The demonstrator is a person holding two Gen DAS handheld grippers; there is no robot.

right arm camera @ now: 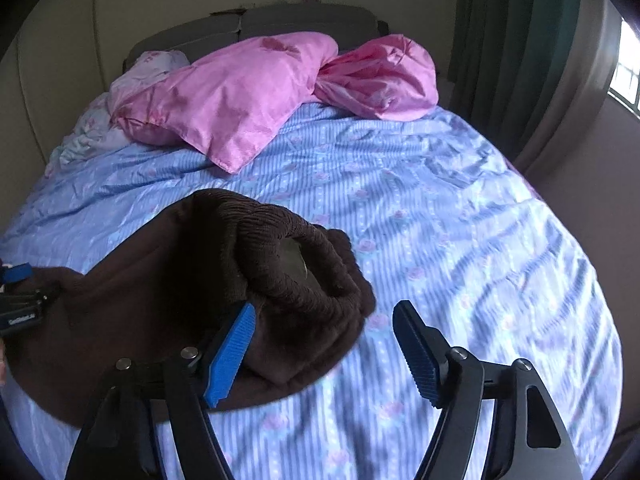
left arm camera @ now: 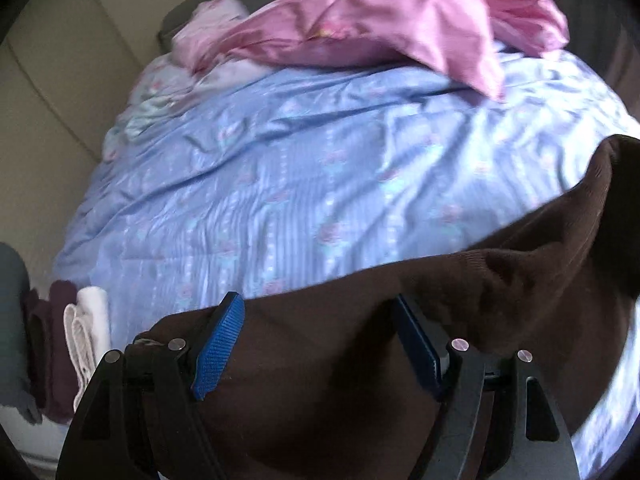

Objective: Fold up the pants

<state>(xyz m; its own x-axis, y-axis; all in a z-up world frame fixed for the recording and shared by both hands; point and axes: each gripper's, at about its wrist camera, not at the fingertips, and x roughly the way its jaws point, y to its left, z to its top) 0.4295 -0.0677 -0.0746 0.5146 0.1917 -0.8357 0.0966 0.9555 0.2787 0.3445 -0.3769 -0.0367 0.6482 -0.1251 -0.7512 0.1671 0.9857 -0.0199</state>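
Dark brown pants [left arm camera: 360, 360] lie bunched on the blue patterned bed sheet [left arm camera: 280, 184]. In the left wrist view my left gripper [left arm camera: 320, 344] is open, its blue pads wide apart with the brown cloth lying between and under them. In the right wrist view the pants [right arm camera: 160, 288] end in a ribbed cuff [right arm camera: 288, 256] that stands up in a roll. My right gripper [right arm camera: 324, 344] is open; its left pad touches the cloth by the cuff, its right pad is over bare sheet [right arm camera: 460, 240]. The left gripper shows at the left edge [right arm camera: 16, 296].
Pink pillows [right arm camera: 248, 92] and a pale floral bundle [right arm camera: 104, 128] lie at the head of the bed by a grey headboard [right arm camera: 280, 20]. A stack of folded clothes [left arm camera: 68, 344] sits at the bed's left edge. A green curtain [right arm camera: 512, 40] and a window are at the right.
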